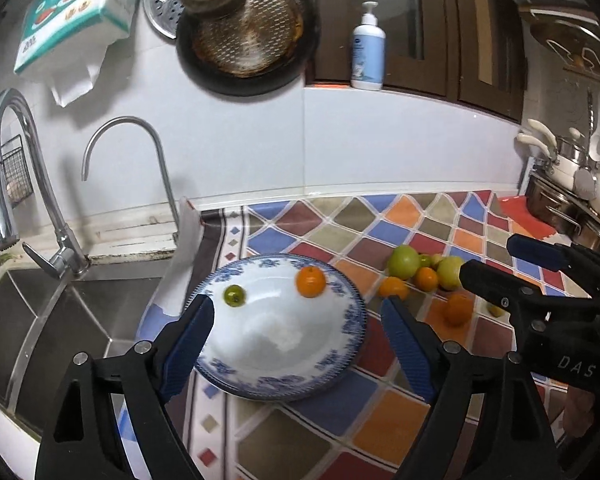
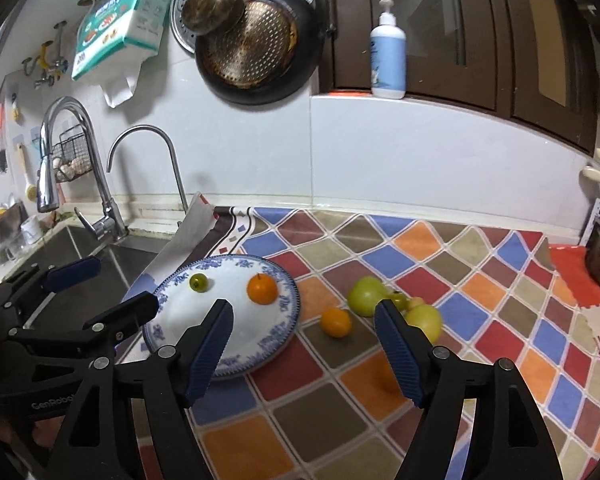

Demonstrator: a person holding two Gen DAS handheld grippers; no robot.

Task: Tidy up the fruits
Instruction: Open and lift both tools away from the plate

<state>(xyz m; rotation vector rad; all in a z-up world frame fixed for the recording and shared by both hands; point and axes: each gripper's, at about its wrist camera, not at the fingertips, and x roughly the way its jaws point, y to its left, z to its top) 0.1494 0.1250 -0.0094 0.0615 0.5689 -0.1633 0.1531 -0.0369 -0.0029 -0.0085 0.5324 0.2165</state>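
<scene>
- Left gripper (image 1: 296,320): jaws spread wide, empty, above the plate (image 1: 340,364).
- Right gripper (image 2: 304,328): jaws spread wide, empty, over the cloth (image 2: 480,280).
- Plate holds an orange (image 1: 311,281) and a small green fruit (image 1: 234,295).
- Remaining fruits (image 2: 384,308) lie clustered on the cloth, right of the plate.

A: Open room?

B: The plate (image 2: 284,308) has a bare white middle and near half. The cloth (image 2: 480,280) behind and right of the fruit heap is bare, as is its near edge. A strip of cloth lies between the plate and the lone orange (image 2: 335,322).

A: Obstacles?

B: On the plate, a small green fruit (image 2: 199,282) far left and an orange (image 2: 262,289) far right, well apart. The heap (image 2: 396,306) is tightly packed, fruits touching. Two taps (image 2: 100,184) and the sink (image 1: 52,320) stand left of the plate. The left gripper (image 2: 112,288) hangs over the plate's left rim, and pots (image 1: 572,204) crowd the far right.
</scene>
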